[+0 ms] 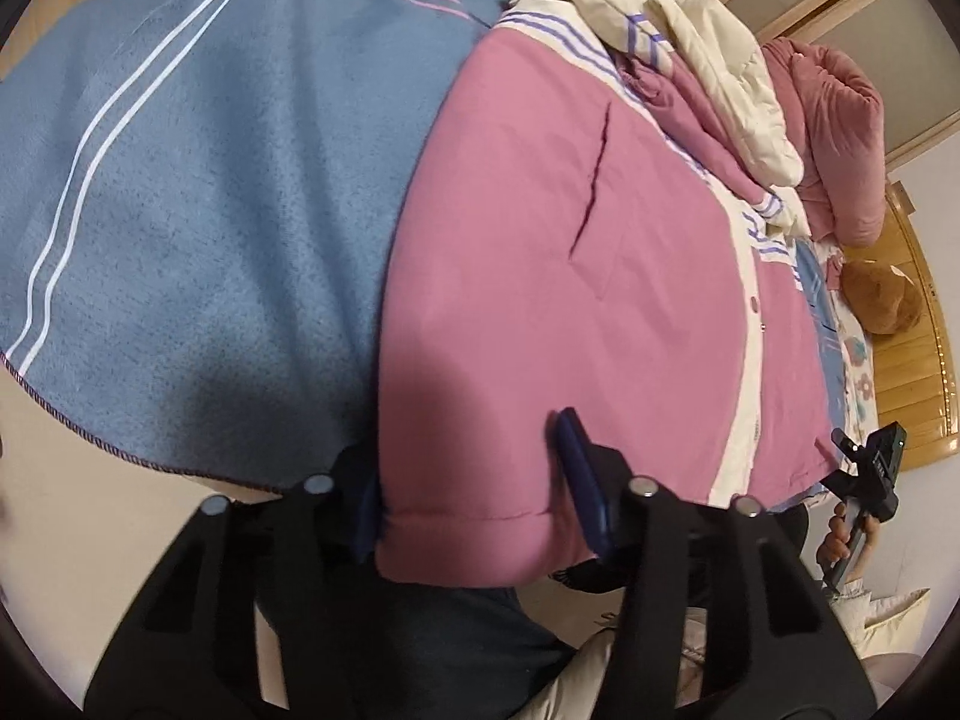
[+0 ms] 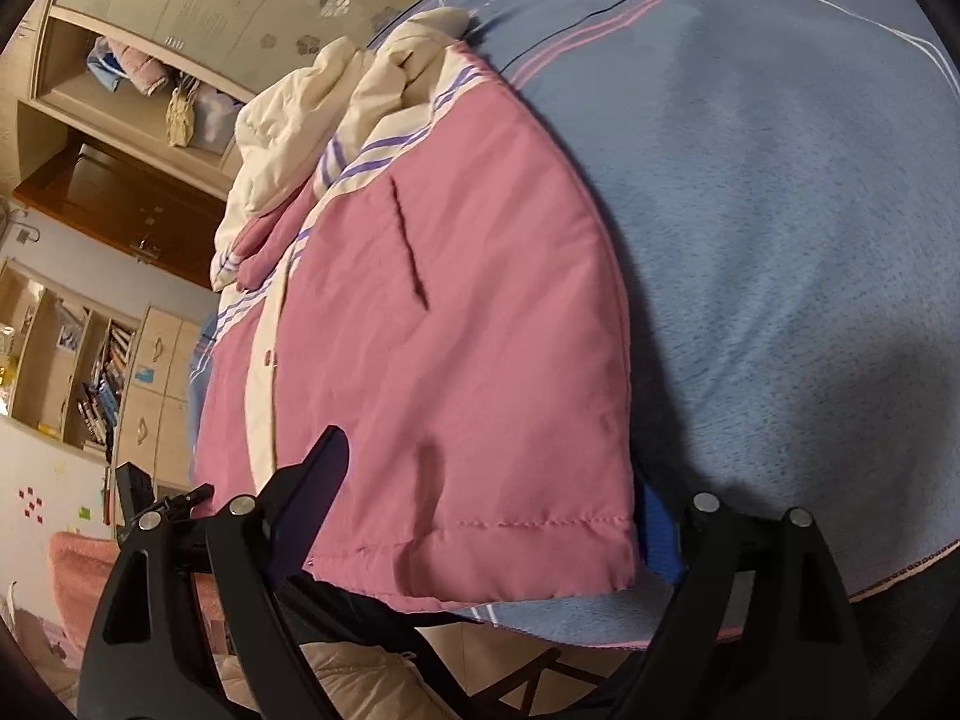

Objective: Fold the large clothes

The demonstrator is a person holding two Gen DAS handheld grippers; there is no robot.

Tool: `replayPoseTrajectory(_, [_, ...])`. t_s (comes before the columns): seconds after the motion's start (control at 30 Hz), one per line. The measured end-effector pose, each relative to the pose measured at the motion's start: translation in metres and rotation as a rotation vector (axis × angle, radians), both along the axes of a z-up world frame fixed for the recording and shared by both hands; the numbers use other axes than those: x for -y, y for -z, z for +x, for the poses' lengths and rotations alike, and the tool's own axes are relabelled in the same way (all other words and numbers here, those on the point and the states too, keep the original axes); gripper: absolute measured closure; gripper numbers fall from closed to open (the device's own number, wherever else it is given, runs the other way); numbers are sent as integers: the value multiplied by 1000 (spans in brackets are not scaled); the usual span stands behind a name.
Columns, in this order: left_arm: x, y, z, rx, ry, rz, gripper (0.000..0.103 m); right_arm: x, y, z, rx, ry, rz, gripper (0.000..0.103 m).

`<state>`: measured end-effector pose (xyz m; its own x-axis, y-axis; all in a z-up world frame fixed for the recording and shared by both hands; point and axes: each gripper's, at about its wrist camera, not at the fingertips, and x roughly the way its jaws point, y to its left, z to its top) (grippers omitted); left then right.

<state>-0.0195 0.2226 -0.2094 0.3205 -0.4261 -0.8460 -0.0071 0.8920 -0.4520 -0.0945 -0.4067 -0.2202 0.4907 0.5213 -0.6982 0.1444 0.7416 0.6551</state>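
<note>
A pink padded jacket with cream front band, purple stripes and a cream hood lies spread on a blue striped blanket. My left gripper is open, its jaws wide on either side of one hem corner of the jacket. In the right wrist view the jacket lies the same way and my right gripper is open, jaws straddling the other hem corner, with the blue pad of the right finger under the edge. The right gripper also shows in the left wrist view, held by a hand.
A dusty pink quilted garment and a brown plush toy lie at the bed's far end by the wooden headboard. The blanket covers the bed. Wardrobe and bookshelves stand beyond. A pink item sits low on the left.
</note>
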Motion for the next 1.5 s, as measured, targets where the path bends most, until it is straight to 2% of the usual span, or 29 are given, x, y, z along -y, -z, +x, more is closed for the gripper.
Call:
replayPoseTrajectory(0.1, [-2,2,2,-6,9,-12,67,-1,13,6,-73,3,-69,31])
replayPoseTrajectory(0.2, [-4,3,2,2,15,-15,68,0,13,3,-62,15,-55,32])
replayPoseTrajectory(0.27, [-5,2,0,7,14,-16,68,-1,12,0,-71,6,-65,50])
replayPoseTrajectory(0.33, [-4,0,-2,9,11,-22,69,-3,7,-1,-65,-2,-48,75])
replayPoseTrajectory(0.4, [-3,-7,-4,29,29,-44,80,-11,-6,-1,-46,-17,-64,86])
replayPoseTrajectory(0.43, [-3,-12,-6,39,36,-60,81,-15,-14,-1,-31,-29,-84,90])
replayPoseTrajectory(0.5, [-1,-19,-8,55,47,-81,83,-20,-28,-1,9,-42,-59,92])
replayPoseTrajectory(0.6, [-3,-26,-9,75,46,-120,83,-15,-49,-3,83,-38,52,93])
replayPoseTrajectory(0.77, [-19,-43,-5,129,12,-251,83,-1,-83,2,222,-2,206,93])
replayPoseTrajectory(0.9, [-28,-76,4,233,16,-327,83,-5,-105,20,274,-8,209,93])
replayPoseTrajectory(1.1, [-5,-118,47,311,81,-334,83,-25,-138,62,339,-80,221,93])
replayPoseTrajectory(1.2, [16,-138,72,331,130,-333,83,-35,-156,99,352,-113,208,93])
replayPoseTrajectory(1.33, [41,-172,133,328,172,-298,83,-33,-188,186,364,-95,188,93])
replayPoseTrajectory(1.43, [52,-195,202,293,152,-279,83,-16,-201,260,349,-7,181,93])
replayPoseTrajectory(1.5, [54,-204,265,252,94,-272,83,-1,-198,304,319,70,192,93])
